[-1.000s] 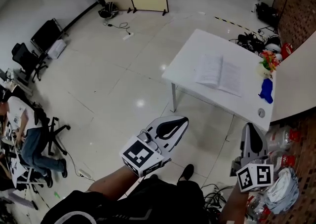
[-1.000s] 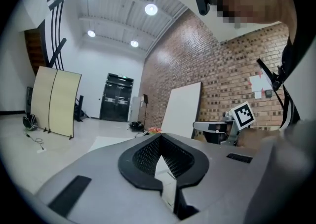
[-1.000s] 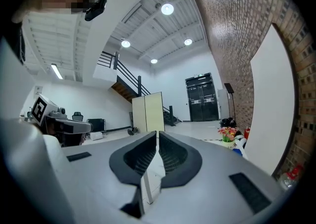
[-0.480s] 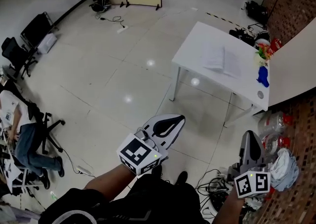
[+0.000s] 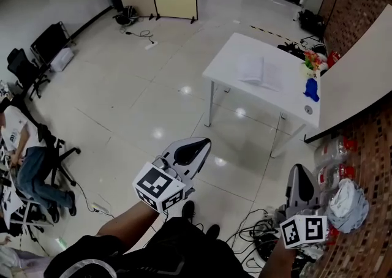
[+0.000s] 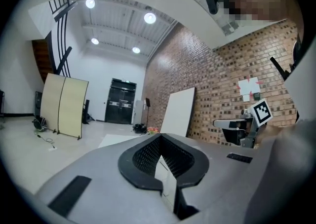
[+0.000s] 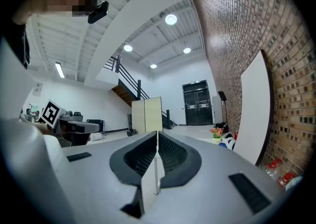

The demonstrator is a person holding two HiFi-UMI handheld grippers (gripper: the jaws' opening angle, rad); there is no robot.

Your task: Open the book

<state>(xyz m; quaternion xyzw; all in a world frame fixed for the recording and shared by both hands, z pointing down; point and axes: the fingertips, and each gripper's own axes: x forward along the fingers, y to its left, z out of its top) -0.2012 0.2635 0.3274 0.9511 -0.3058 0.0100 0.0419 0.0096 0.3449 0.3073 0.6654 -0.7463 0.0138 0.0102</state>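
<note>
Head view looks down — gripper views level, perhaps sharing table (image 5: 275, 96).

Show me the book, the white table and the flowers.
book (image 5: 258, 70), head view, middle of its pages
white table (image 5: 226, 62), head view, bare top left of book
flowers (image 5: 312, 59), head view, the blossoms

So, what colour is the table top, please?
The table is white, clearest in the head view.

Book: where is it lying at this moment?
In the head view the book lies open on the white table, upper right of centre, just left of the flowers and a blue object.
</note>
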